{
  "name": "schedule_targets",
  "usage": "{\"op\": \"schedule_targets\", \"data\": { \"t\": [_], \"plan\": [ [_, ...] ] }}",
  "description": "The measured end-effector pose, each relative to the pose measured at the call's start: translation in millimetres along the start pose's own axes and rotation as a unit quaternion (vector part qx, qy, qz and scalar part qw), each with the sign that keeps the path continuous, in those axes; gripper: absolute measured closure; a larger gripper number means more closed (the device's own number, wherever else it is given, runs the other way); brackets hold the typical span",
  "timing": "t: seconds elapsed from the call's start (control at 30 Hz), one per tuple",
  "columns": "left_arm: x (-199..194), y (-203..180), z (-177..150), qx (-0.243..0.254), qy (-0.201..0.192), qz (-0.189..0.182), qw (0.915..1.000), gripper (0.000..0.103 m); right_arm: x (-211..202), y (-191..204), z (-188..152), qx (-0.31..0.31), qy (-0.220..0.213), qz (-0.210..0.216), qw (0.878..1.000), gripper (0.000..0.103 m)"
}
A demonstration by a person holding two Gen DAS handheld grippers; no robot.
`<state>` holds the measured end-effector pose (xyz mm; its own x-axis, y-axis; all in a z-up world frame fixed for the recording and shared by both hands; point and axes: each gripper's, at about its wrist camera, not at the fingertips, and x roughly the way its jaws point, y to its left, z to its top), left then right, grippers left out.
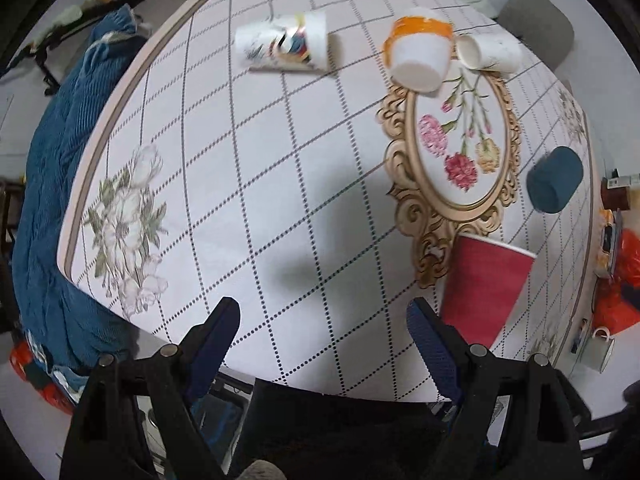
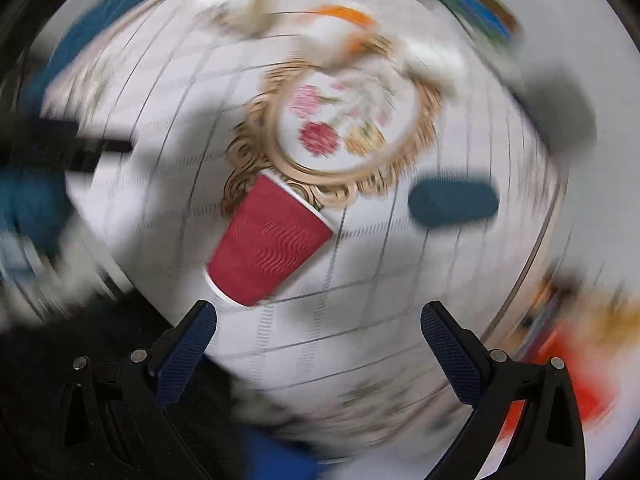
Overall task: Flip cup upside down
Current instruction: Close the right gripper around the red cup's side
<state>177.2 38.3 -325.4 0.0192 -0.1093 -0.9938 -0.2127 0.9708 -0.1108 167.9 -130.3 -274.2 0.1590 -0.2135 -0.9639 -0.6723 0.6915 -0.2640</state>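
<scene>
A red ribbed paper cup [image 1: 486,286] stands on the tablecloth with its wide rim towards the far side, just right of my left gripper [image 1: 324,320], which is open and empty above the near table edge. In the right wrist view, blurred by motion, the same red cup [image 2: 270,246] lies just ahead and left of my right gripper [image 2: 318,318], which is open and empty. The cup touches neither gripper.
A printed white cup [image 1: 282,44], an orange-banded white cup [image 1: 420,54] and a plain white cup [image 1: 490,52] stand or lie at the far side. A dark teal cup [image 1: 554,180] sits at the right. A blue blanket [image 1: 60,184] hangs beyond the left table edge.
</scene>
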Motion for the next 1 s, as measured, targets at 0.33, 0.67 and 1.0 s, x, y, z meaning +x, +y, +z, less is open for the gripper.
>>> {"op": "schedule_targets", "data": {
  "t": [0.33,0.67,1.0],
  "plan": [
    [27.9,11.2,-16.7,-0.024,0.016,0.0,0.9996,0.018,49.1,90.1,-47.3,-0.58,-0.042,-0.246,0.775,0.0],
    [49.1,18.7,-25.1,-0.041,0.021,0.004,0.9989,0.018,104.3,86.8,-91.6,-0.829,-0.051,-0.297,0.471,0.0],
    [71.9,23.0,-34.6,-0.055,0.028,0.009,0.9981,0.018,127.5,91.9,-80.6,-0.88,-0.062,-0.292,0.371,0.001]
  ]
}}
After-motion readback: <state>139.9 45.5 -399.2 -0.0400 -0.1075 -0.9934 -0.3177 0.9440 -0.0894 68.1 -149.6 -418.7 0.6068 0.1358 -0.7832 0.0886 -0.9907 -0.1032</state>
